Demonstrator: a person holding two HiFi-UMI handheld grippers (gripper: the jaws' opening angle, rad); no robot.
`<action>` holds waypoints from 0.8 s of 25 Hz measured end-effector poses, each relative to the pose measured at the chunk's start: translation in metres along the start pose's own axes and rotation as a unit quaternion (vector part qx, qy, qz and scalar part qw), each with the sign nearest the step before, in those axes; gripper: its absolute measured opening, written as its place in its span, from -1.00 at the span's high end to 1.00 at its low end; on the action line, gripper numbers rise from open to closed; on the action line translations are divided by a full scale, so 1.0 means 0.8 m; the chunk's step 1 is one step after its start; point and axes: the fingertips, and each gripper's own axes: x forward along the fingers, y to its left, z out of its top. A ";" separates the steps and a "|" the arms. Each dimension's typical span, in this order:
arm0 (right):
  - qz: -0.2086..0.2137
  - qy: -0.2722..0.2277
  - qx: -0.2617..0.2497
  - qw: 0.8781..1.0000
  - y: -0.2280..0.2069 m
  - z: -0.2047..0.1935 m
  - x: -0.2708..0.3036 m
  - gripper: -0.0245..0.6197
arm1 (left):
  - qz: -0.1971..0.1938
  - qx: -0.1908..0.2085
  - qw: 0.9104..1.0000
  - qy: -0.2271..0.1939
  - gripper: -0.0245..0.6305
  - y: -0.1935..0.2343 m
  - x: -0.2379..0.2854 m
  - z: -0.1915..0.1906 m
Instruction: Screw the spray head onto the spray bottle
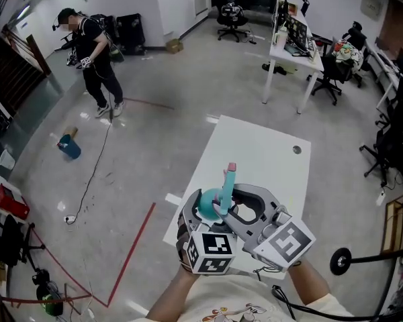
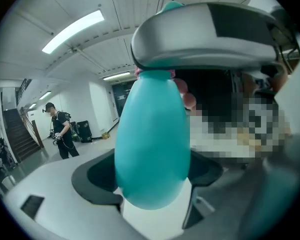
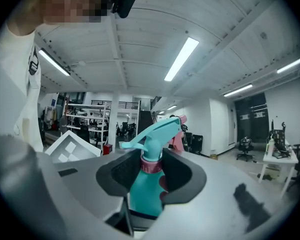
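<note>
Thing: teal egg-shaped plastic spray bottle (image 1: 205, 208) with the teal plastic spray head (image 1: 227, 182) on its neck, held in the air over the near end of the white rectangular table (image 1: 269, 153)
Long axis: runs from the rounded body through the pink collar (image 3: 151, 165) to the head; it stands upright in the right gripper view
Pointing: head uppermost, pink nozzle end aimed up and to the right in the right gripper view, and away from the holder in the head view
Left gripper (image 2: 152, 181): fingers spread wide, pressed on the bottle's fat body
Right gripper (image 3: 150, 176): fingers about half closed, clamped on the head's collar
Left gripper view alone: the smooth body filling the frame, the right gripper's grey shell across the top, a person in black (image 2: 60, 134) standing far off
Right gripper view alone: the collar and the head's outline
Head view alone: both marker cubes side by side, with the table beneath
</note>
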 end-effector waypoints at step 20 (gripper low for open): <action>0.084 0.022 -0.008 0.996 -0.049 -0.022 -0.041 0.15 | -0.168 0.014 0.984 -0.050 -0.33 0.024 -0.004 -0.002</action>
